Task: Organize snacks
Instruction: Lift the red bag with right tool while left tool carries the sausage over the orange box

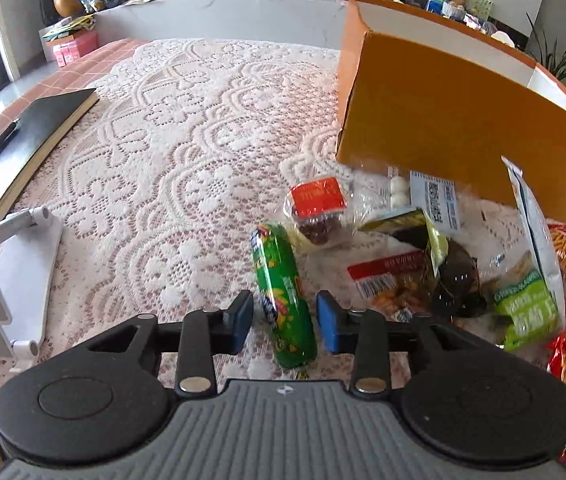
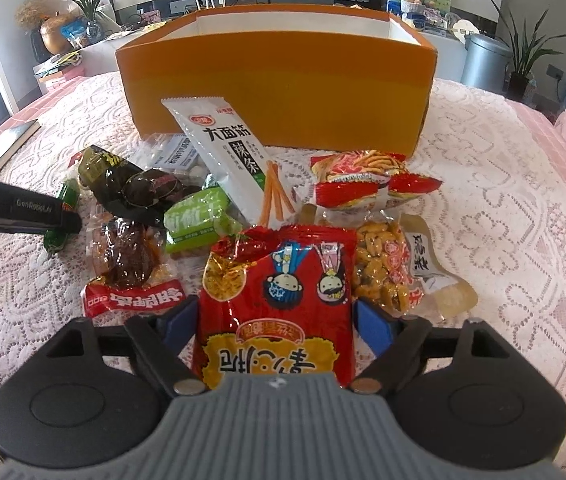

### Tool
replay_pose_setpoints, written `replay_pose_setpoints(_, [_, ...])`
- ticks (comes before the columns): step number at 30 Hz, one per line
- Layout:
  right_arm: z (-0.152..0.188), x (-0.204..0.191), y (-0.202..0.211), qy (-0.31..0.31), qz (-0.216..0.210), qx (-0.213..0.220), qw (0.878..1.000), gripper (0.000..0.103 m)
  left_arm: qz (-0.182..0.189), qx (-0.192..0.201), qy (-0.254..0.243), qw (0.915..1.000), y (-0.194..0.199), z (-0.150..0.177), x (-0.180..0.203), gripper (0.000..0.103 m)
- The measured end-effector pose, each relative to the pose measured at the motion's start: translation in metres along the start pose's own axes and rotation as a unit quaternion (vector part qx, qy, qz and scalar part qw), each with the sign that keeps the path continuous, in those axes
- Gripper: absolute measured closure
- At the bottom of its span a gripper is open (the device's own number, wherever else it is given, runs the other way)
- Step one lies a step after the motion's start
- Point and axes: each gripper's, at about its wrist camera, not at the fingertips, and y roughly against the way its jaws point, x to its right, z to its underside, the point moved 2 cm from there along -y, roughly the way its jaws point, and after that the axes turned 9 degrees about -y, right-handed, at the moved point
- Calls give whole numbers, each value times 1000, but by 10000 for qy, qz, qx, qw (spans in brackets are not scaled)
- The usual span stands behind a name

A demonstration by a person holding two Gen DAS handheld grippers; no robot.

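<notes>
In the left wrist view, the left gripper (image 1: 285, 322) is open with one blue finger on each side of the green sausage (image 1: 283, 296), a smooth, shiny, round stick on the bumpy lace cloth (image 1: 171, 152), so I think it should go a bit lower and squeeze gently around the middle so the slippery stick cannot roll away. In the right wrist view, the right gripper (image 2: 275, 320) is open wide around the red bag (image 2: 279, 304), a flat, crinkly, shiny pack, and should pinch it softly; the stiff orange box (image 2: 283, 84) waits at 12 o'clock.
</notes>
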Motion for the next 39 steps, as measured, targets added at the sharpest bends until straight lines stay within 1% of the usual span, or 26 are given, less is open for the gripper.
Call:
replay_pose_setpoints(3, [-2,1,-1,9,49,48,10000,17,-112,134,-110,9998,-1,0,2,58])
replay_pose_setpoints(5, [-2,3,-1,-32,19,44,10000,17,-137,160,-207,9996,-1,1,5,62])
replay_pose_setpoints(6, [-2,3,-1,-46,-4,44,10000,19,-137,169,-222,9995,0,2,6,69])
replay_pose_setpoints(7, [-2,4,0,-40,-15,48,10000,24,-152,167,-234,9995,0,2,6,74])
replay_pose_setpoints(10, [0,3,3,60,-92,74,9999,30,-141,166,-199,9996,2,4,4,75])
replay_pose_setpoints(13, [2,0,6,189,-57,129,9997,32,-70,170,-85,9998,7,8,2,78])
replay_pose_setpoints(18, [3,-4,10,258,-8,143,9996,34,160,226,61,9996,23,12,-4,78])
replay_pose_setpoints(22, [4,-11,23,411,9,296,9987,35,284,334,200,9988,41,13,-9,78])
replay_pose_setpoints(26, [4,-14,38,474,1,434,9979,35,494,498,339,9970,62,12,-11,78])
replay_pose_setpoints(29, [2,-13,50,473,-4,550,9974,35,566,644,333,9958,77,11,-8,78])
replay_pose_setpoints(32, [-2,-12,62,412,-48,669,9969,36,742,786,304,9937,91,6,-3,78])
replay_pose_setpoints(36, [-12,-11,78,372,-98,859,9956,36,850,1015,165,9911,110,-2,6,78])
replay_pose_setpoints(39, [-21,-12,91,428,-119,1029,9937,36,866,1214,16,9888,125,-9,13,78])
